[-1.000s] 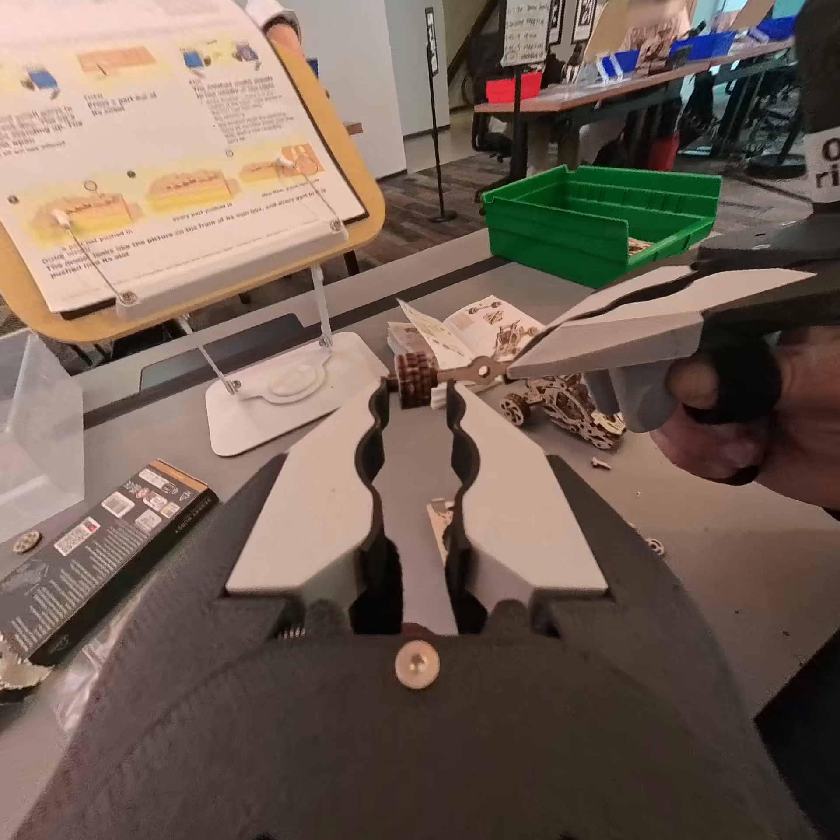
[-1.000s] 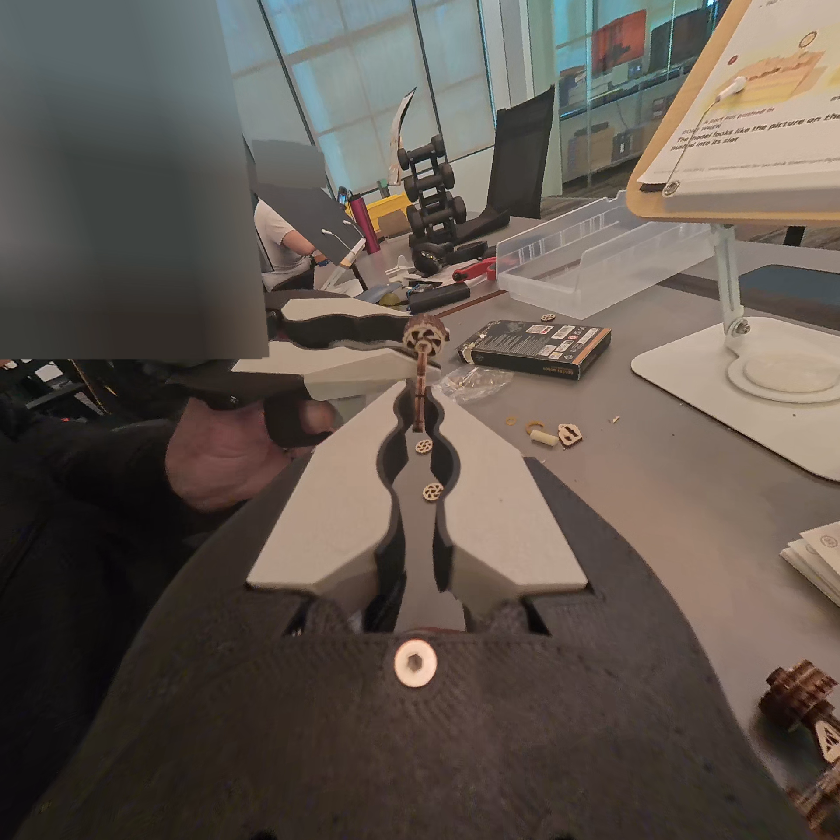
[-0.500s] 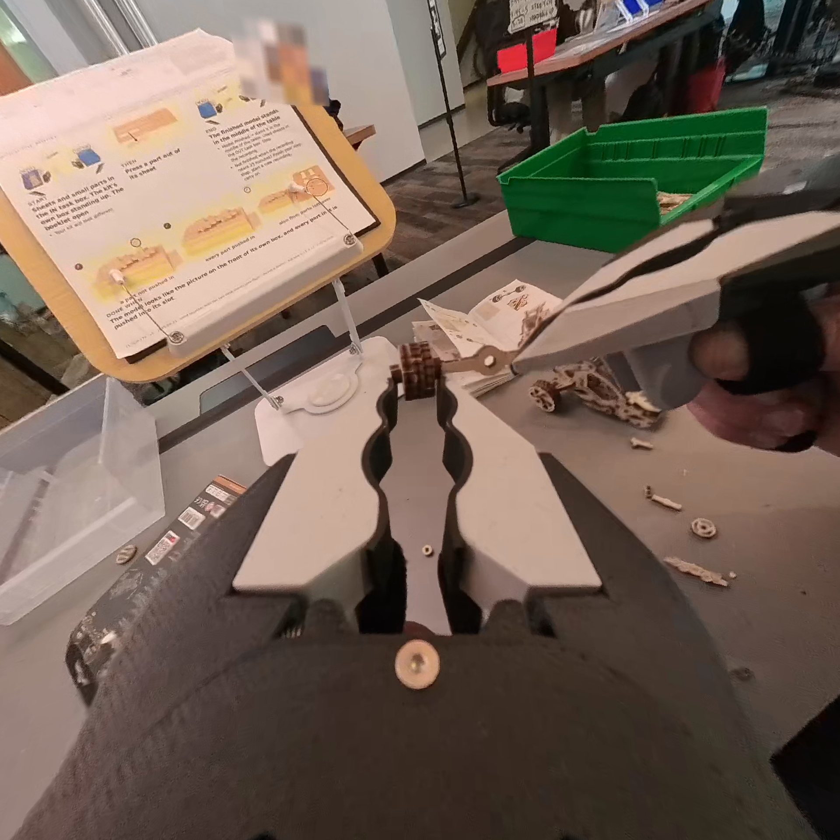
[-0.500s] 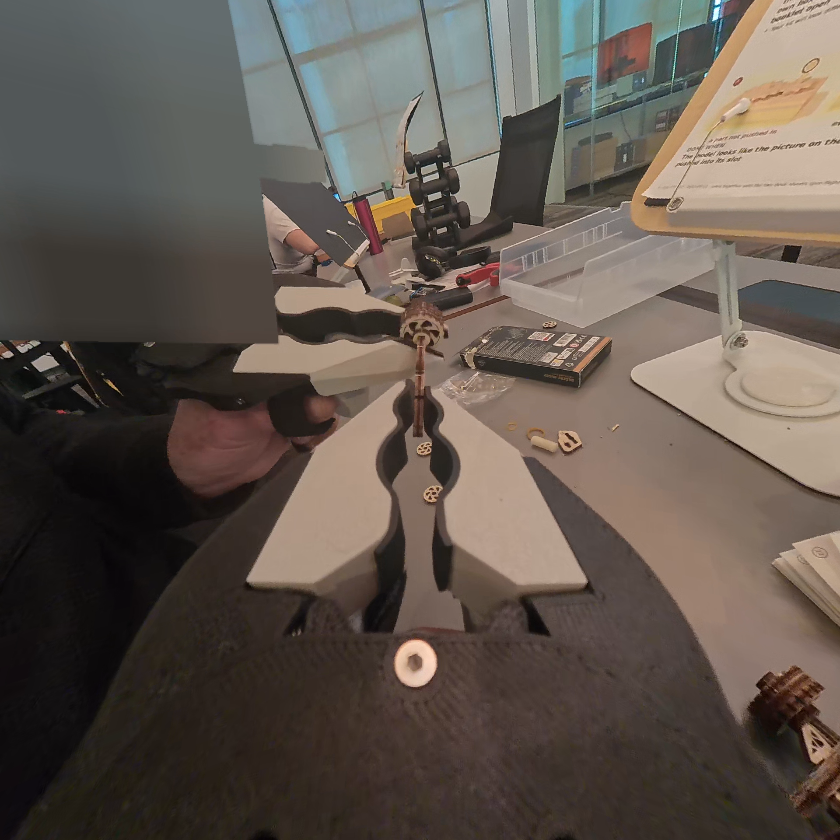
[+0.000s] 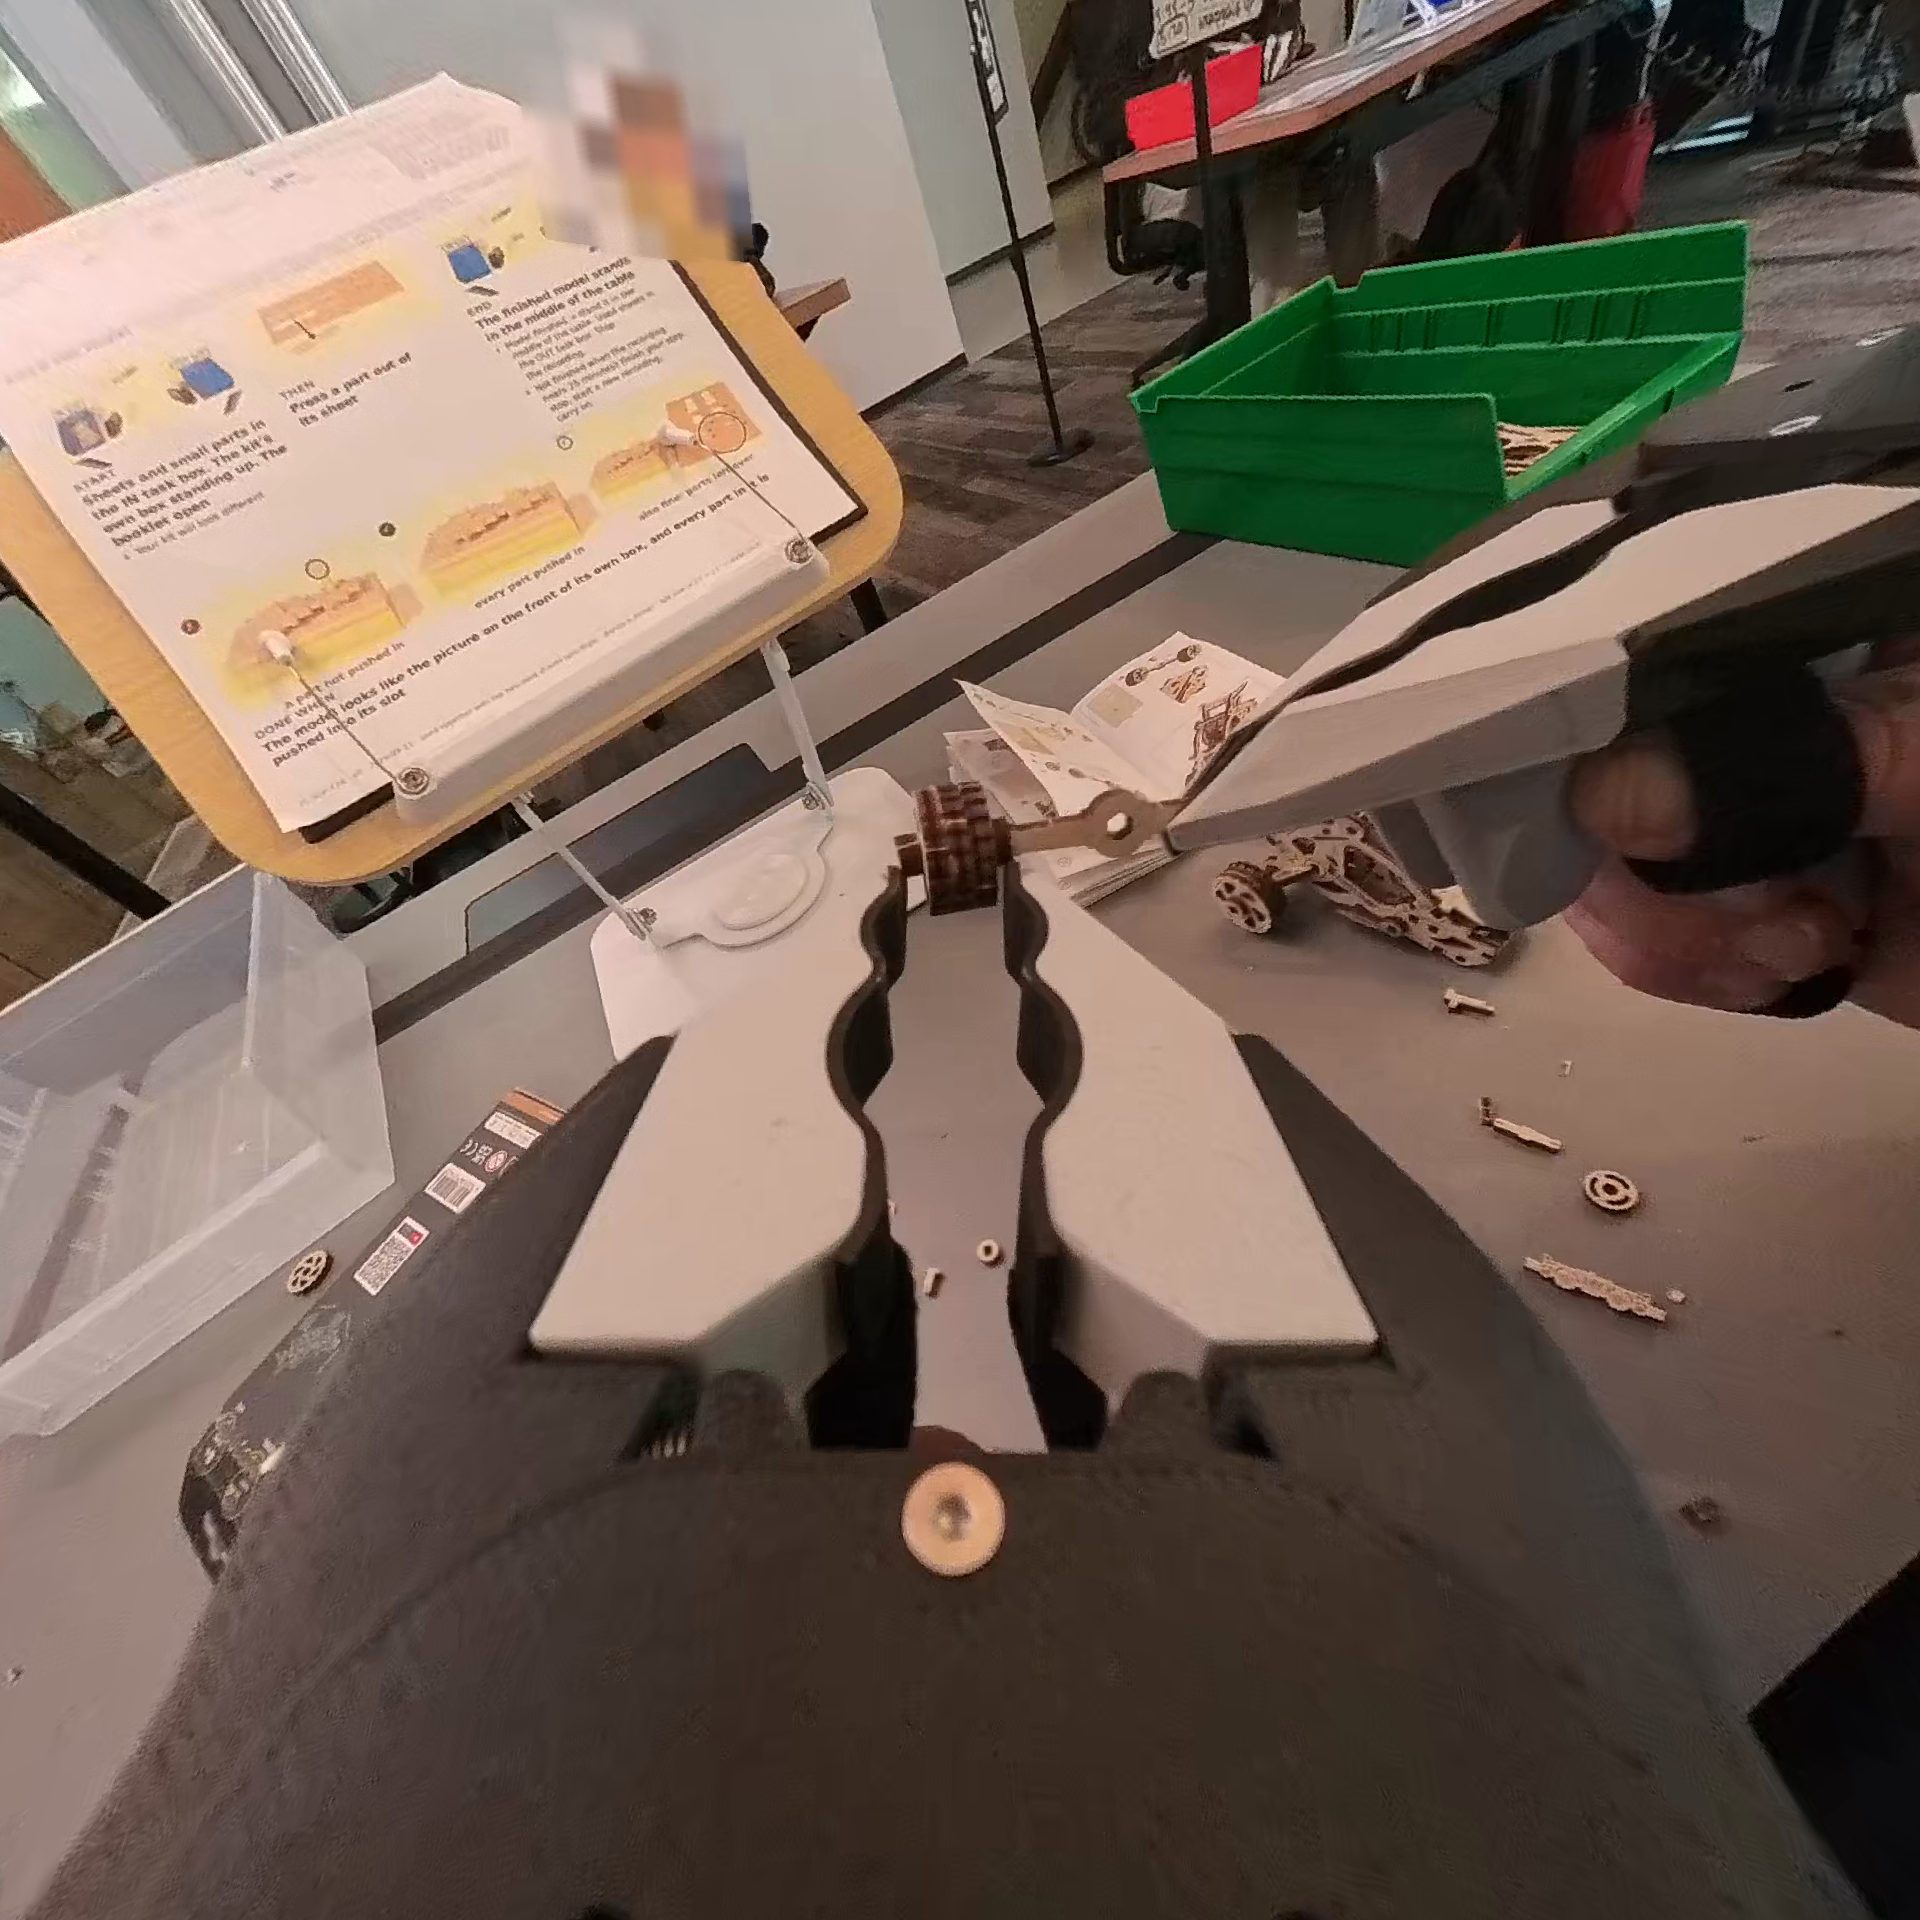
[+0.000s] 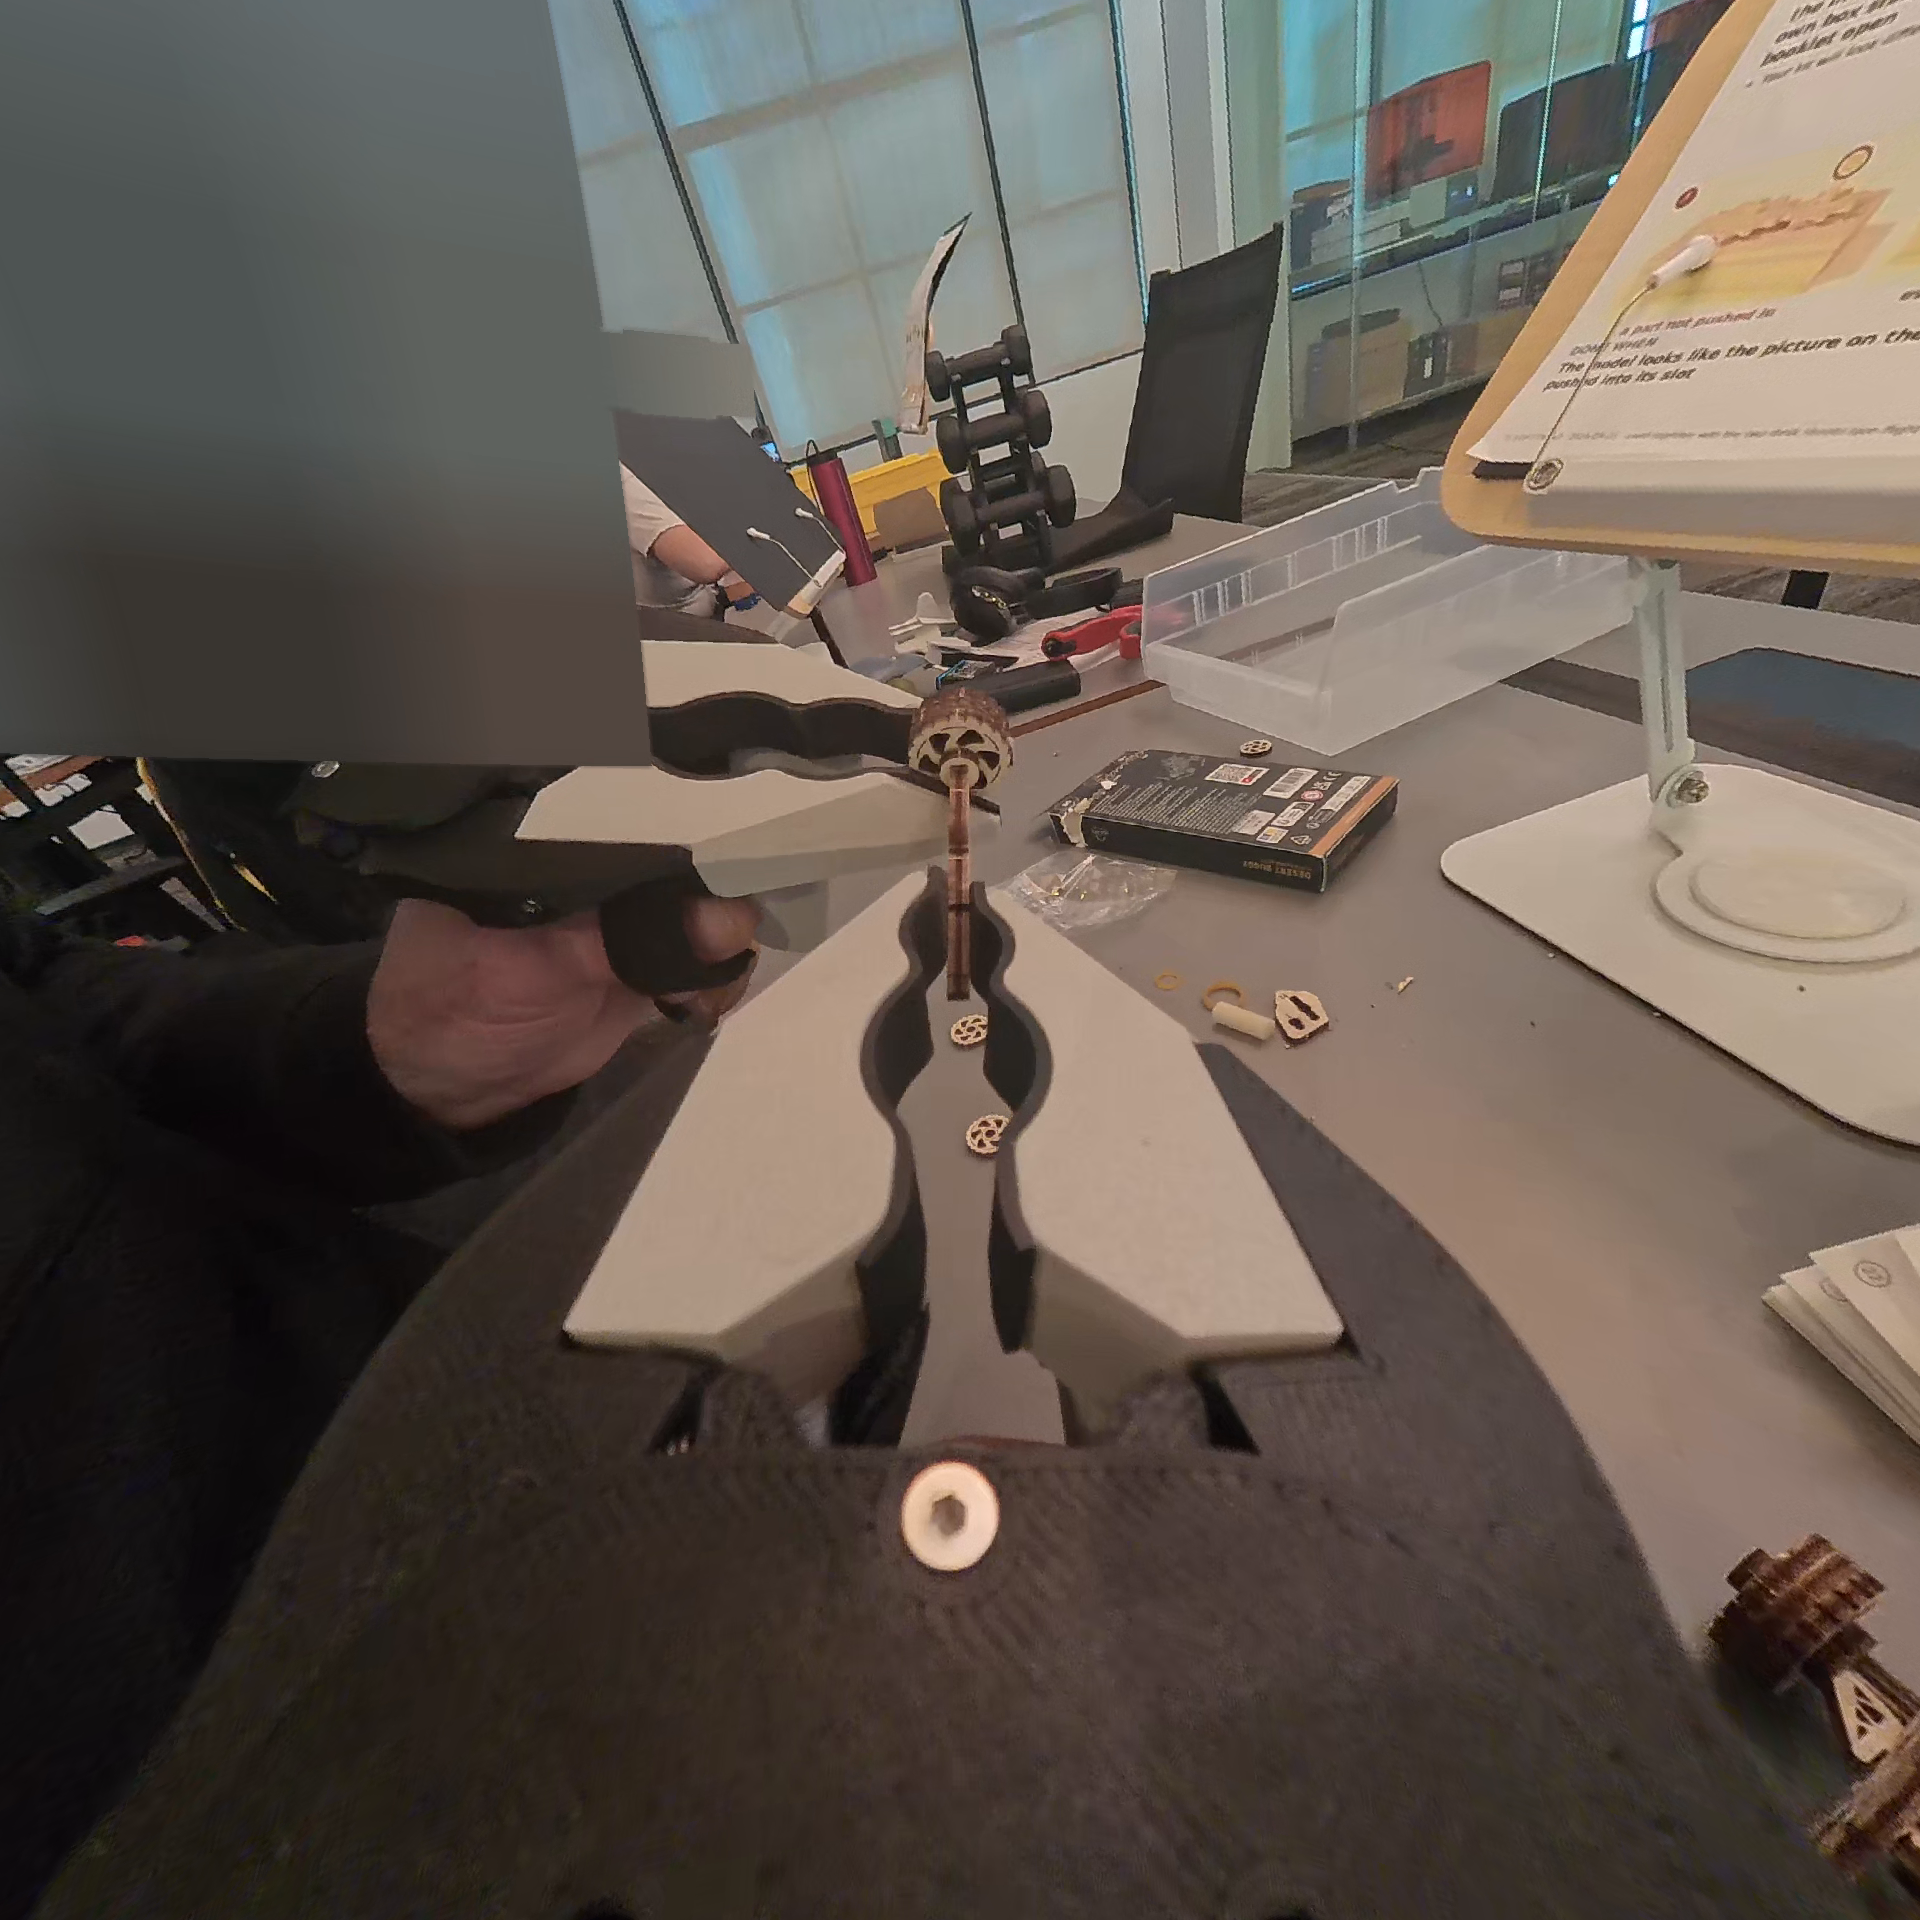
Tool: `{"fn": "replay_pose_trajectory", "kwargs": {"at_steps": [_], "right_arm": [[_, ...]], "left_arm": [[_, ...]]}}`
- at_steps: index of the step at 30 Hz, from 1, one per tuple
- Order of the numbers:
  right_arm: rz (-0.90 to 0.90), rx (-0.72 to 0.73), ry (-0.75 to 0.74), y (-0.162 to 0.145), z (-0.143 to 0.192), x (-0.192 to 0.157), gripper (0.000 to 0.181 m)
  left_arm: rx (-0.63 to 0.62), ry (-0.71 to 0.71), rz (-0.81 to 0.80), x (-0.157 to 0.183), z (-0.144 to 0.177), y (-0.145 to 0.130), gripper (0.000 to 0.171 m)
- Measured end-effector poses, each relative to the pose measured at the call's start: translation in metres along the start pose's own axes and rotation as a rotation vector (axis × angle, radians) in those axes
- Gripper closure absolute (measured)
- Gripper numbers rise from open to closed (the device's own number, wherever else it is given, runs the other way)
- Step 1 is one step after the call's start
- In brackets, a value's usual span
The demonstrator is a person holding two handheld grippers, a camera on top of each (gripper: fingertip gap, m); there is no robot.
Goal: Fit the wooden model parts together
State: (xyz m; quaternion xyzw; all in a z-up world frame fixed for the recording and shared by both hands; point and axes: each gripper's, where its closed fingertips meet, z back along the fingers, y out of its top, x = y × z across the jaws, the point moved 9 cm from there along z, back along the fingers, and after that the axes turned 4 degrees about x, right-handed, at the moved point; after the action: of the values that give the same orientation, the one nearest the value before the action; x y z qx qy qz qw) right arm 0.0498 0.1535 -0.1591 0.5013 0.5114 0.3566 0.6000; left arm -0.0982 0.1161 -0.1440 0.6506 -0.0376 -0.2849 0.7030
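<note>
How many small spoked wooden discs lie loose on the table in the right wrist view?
3. One disc and a second show through the gap of the right tongs; a third lies between the black box and the clear tray. Others may be hidden.

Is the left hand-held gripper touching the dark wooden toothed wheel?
Touching. The left wrist view shows the left hand-held gripper fingertips closed against both sides of the dark wooden toothed wheel.

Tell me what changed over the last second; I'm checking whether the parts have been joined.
Little changed: both grippers rose slightly off the table together. The left gripper still clamps the wooden wheel, the right gripper still clamps the flat arm pushed into it. Nothing was let go.
</note>
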Motion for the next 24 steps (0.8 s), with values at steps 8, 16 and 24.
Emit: {"fn": "replay_pose_trajectory", "kwargs": {"at_steps": [8, 16, 24], "right_arm": [[-0.003, 0.009, -0.005, 0.001, 0.0, -0.001, 0.181], [0.012, -0.007, 0.0, 0.003, -0.001, -0.004, 0.181], [0.004, 0.003, 0.006, 0.002, -0.001, -0.004, 0.181]], "left_arm": [[0.019, 0.053, -0.022, 0.001, 0.001, 0.001, 0.154], [0.03, 0.091, -0.201, 0.01, 0.001, 0.009, 0.147], [0.05, 0.074, -0.19, 0.002, 0.005, 0.009, 0.147]]}}
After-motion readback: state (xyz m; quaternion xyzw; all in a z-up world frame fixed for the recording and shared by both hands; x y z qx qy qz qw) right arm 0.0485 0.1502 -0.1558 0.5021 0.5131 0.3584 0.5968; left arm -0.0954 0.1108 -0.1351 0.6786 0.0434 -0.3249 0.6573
